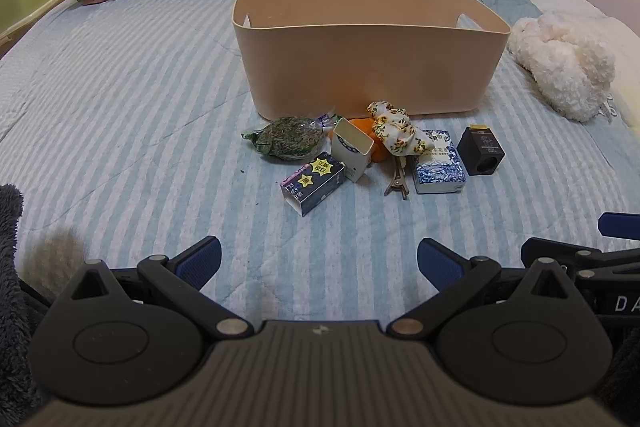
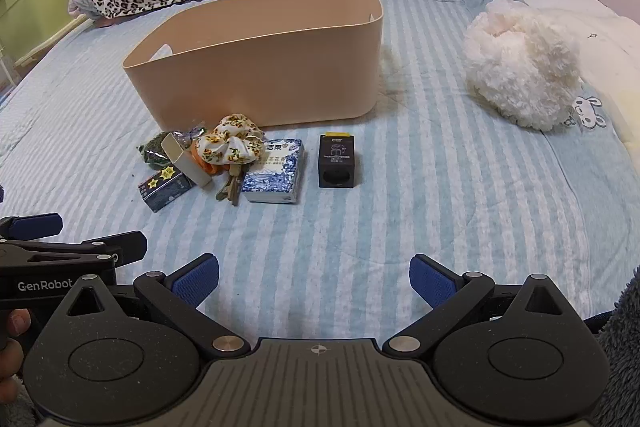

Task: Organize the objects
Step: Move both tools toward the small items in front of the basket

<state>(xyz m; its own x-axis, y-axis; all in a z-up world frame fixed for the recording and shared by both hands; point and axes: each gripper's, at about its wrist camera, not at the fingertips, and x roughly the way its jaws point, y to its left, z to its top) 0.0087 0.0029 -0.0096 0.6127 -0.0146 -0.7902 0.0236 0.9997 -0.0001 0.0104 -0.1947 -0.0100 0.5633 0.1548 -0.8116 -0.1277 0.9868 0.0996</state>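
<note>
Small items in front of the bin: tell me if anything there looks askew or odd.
The white box leans tilted against the orange item instead of lying flat, and the floral scrunchie is heaped on the pile. A dark speck lies on the striped blanket. The beige bin stands upright.

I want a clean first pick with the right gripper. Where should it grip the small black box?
Probably across the two side faces of the black box, coming from above and in front. It stands apart from the tissue pack, both sides are free, and the open right gripper looks wide enough.
</note>
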